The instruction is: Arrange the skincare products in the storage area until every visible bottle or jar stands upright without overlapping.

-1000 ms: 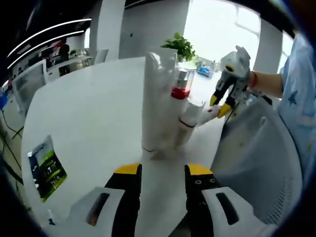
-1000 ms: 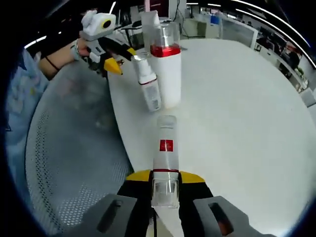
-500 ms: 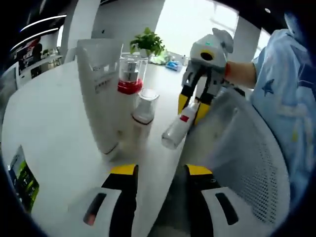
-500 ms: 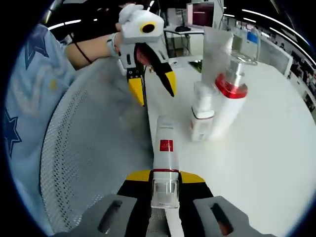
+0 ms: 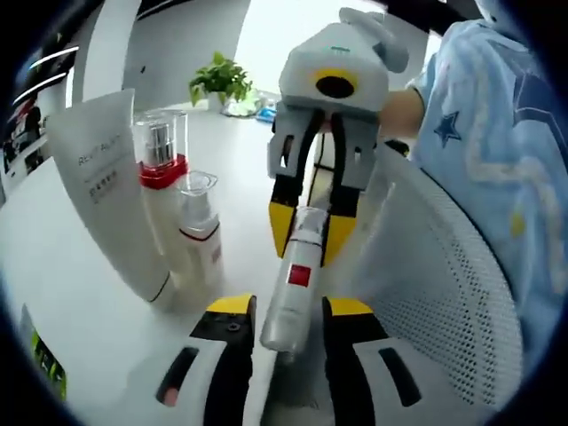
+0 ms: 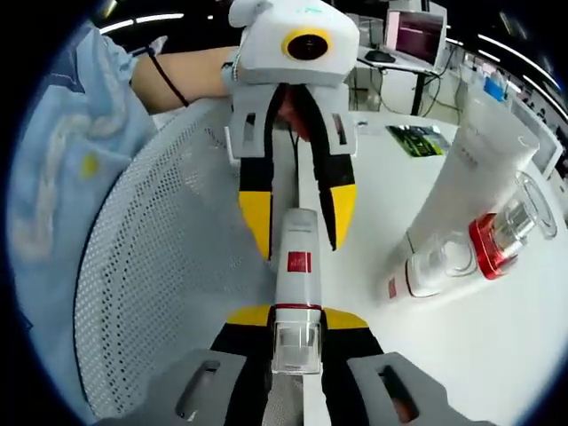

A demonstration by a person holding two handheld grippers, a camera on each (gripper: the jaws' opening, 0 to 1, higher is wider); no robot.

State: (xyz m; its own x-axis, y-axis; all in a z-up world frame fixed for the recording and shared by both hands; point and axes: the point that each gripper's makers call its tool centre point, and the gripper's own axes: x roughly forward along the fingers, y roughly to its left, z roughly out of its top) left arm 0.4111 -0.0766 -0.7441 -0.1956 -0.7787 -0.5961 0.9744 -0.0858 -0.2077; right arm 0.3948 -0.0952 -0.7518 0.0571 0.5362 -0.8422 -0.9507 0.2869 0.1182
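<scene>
White round table (image 5: 53,266) in an open office, mesh chair back (image 6: 151,293) at its edge. Right gripper (image 6: 295,330) is clamped on the capped end of a slim clear bottle (image 6: 296,266) with a red label, bottle pointing straight out along its jaws. Left gripper (image 5: 280,311) faces it head-on, jaws spread, the bottle's far end between them; contact unclear. Off to the left gripper's left stand a white tube (image 5: 106,195), a red-collared pump bottle (image 5: 164,191) and a small white bottle (image 5: 202,235), all upright, close together.

Your two views face each other at close range. Both share the bottle (image 5: 297,288) (image 6: 296,266) between the grippers, probably tip to tip.
</scene>
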